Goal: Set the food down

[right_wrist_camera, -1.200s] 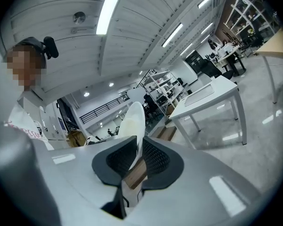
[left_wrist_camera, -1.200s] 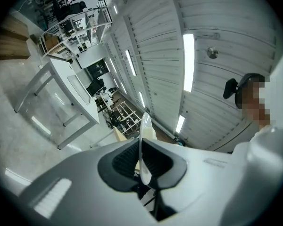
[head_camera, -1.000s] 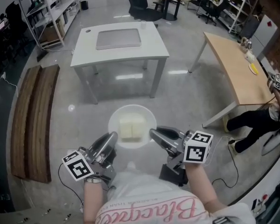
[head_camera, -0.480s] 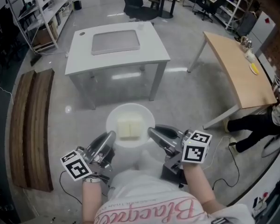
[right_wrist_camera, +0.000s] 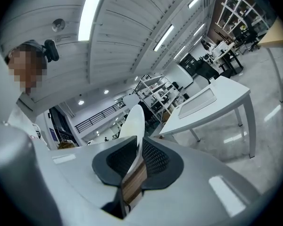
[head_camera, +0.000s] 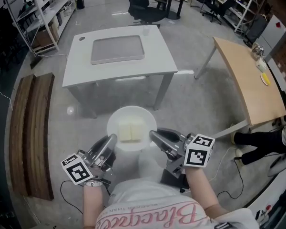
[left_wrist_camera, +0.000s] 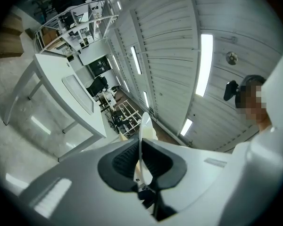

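Pinching opposite edges of the plate with left tool and right tool; food midway between; counter straight ahead, well apart.

Floor: grey polished concrete, glossy, with pale reflections of the overhead lights.
White table: rectangular, four legs, mid-room; a grey rectangular mat lies flat on its top.
Wooden table: light brown top, white legs, standing at the right and well apart from the white table.
Wooden bench: two long dark planks side by side along the left.
Office chair: black, beyond the white table.
Shelving racks: white, open, along the far left wall; more at the far right.
Ceiling: white, ribbed panels, with long strip lights, lit.
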The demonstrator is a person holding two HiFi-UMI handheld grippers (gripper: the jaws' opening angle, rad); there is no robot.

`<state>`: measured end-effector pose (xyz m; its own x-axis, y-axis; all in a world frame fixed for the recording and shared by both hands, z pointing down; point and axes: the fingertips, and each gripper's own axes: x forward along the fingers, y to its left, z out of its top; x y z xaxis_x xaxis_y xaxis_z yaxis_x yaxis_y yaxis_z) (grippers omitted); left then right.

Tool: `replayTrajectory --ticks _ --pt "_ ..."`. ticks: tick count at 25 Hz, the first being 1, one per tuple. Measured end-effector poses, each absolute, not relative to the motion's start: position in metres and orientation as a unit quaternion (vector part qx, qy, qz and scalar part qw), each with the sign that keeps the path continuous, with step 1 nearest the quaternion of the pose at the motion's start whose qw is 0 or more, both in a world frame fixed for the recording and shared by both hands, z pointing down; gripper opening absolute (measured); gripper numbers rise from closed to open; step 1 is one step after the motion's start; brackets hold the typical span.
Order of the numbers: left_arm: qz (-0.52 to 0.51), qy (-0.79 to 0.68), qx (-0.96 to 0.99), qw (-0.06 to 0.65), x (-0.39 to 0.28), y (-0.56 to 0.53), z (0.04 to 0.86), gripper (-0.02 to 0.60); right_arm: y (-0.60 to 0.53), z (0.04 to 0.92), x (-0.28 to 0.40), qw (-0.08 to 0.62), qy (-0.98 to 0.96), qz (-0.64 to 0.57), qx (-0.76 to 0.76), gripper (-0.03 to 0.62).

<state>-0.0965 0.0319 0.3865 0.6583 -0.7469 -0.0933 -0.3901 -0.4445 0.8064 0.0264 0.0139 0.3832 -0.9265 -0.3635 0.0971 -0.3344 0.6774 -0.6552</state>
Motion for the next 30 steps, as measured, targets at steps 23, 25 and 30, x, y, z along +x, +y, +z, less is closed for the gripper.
replayTrajectory --ticks 23,25,30 --pt "-0.23 -0.409 0.803 0.367 -0.095 -0.16 0.375 0.021 -0.192 0.375 0.024 -0.013 0.93 -0.341 -0.137 0.041" --pt "-0.232 -0.413 0.8 0.369 -0.098 -0.167 0.376 0.02 -0.2 0.376 0.021 -0.016 0.929 -0.344 -0.136 0.041" --pt "-0.239 -0.421 0.791 0.374 -0.107 -0.185 0.379 0.021 -0.218 0.377 0.012 -0.022 0.929 -0.345 -0.129 0.041"
